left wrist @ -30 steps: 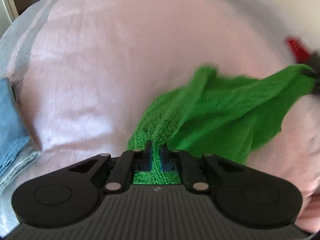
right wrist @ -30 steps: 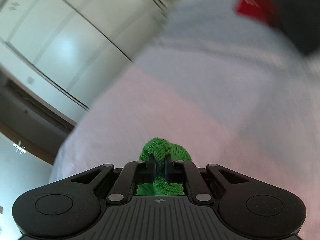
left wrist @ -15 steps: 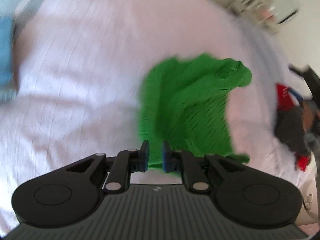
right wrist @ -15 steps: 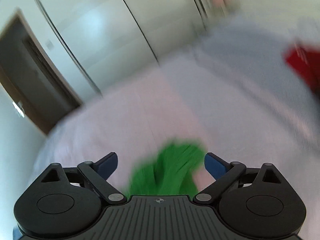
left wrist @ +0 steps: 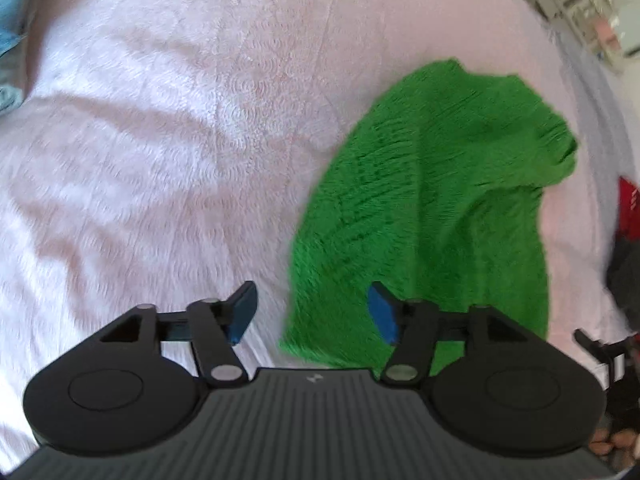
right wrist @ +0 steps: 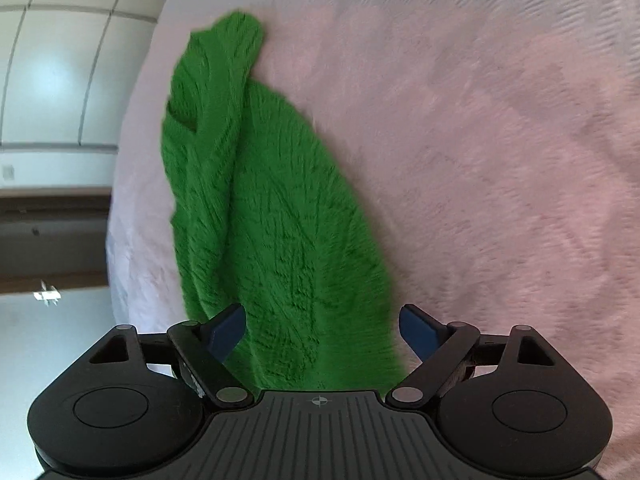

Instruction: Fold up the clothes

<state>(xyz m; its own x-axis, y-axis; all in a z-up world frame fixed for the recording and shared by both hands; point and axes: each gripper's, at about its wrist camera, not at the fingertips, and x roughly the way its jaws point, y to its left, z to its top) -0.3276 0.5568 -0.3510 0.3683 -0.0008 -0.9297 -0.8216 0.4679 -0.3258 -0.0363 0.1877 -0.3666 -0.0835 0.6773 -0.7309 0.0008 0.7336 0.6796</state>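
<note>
On the pink bed [left wrist: 168,128], green sweater [left wrist: 432,208] lies crumpled, released by both tools. Left tool [left wrist: 312,312] and right tool [right wrist: 322,332] gape above its near edge. Far left: blue clothes [left wrist: 10,4]; right: red garment [left wrist: 629,208].

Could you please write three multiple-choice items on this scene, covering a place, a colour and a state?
1. Where does the green knit garment lie?
A. on the pink bedspread
B. on a wooden floor
C. in a basket

2. What colour are the gripper finger pads?
A. red
B. blue
C. white

3. How is the left gripper?
A. shut on the garment
B. shut on nothing
C. open

Answers: 1 A, pink fabric surrounds it in both views; 2 B, the pads show blue; 3 C, its fingers stand wide apart, as do the right gripper's.
</note>
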